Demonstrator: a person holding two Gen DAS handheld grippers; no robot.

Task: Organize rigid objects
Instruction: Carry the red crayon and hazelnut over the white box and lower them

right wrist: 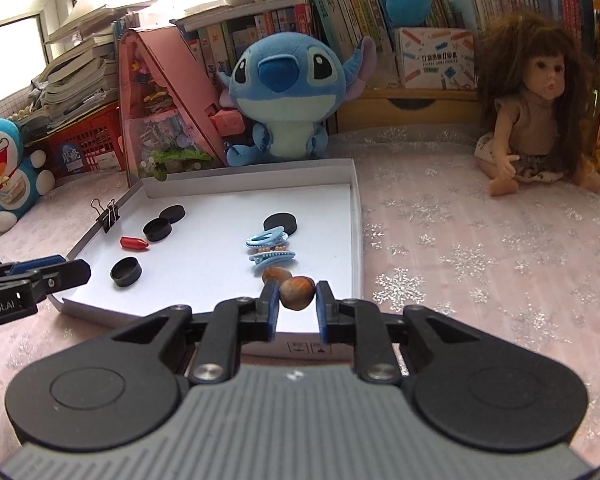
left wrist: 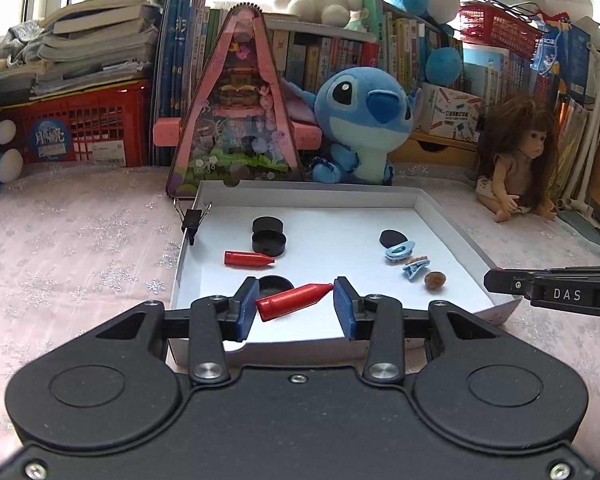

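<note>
Red cone (left wrist: pixel 294 301) is clamped end to end between the left gripper (left wrist: pixel 296 306) pads, over the white tray's (left wrist: pixel 440 216) near edge; a nut (right wrist: pixel 298 292) sits pinched in the right gripper (right wrist: pixel 298 304). Both look mid-carry, angled down; next, probably, each goes beside its twin ahead: cone (left wrist: pixel 248 259), nut (right wrist: pixel 274 275)

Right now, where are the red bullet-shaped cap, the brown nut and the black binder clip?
red bullet-shaped cap (left wrist: pixel 292 300): left wrist view, mid-body.
brown nut (right wrist: pixel 298 293): right wrist view, front face.
black binder clip (right wrist: pixel 110 213): right wrist view, black body.
</note>
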